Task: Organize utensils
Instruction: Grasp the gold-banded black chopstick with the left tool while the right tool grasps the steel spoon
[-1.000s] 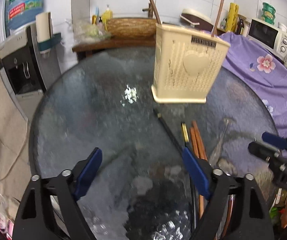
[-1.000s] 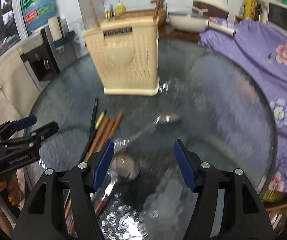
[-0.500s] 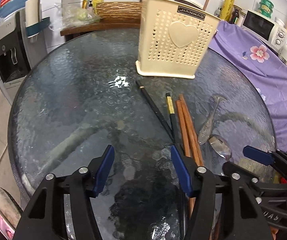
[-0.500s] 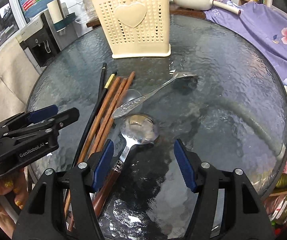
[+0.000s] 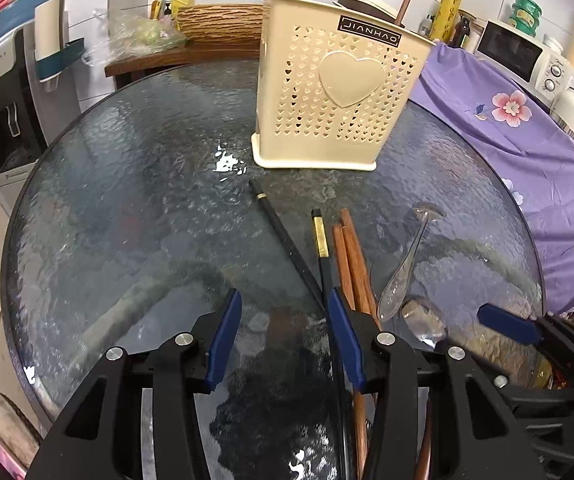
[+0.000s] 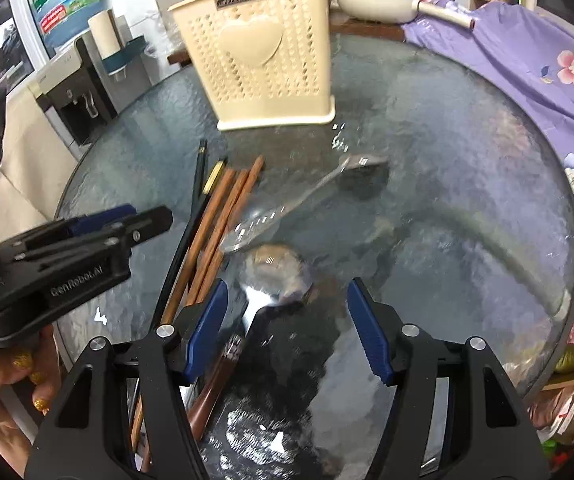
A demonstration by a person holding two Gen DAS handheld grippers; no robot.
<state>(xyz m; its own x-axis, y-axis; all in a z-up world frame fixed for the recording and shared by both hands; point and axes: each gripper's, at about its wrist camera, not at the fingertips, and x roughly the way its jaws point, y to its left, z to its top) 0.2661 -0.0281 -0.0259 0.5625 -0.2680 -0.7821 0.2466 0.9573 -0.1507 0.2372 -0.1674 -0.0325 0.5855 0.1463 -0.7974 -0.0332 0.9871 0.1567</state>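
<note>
Closing left gripper grasps nothing beside the chopsticks; right gripper gapes over a spoon

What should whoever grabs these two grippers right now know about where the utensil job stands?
Left gripper: jaws closing, nothing between the pads, low over bare glass just left of the chopsticks.
Right gripper: open, empty, hovering over the wooden-handled spoon.
On the glass table: black chopsticks, brown chopsticks, all-metal spoon, in front of the cream holder.
Done: a few sticks already stand in the holder.
Left: every utensil on the table.
</note>
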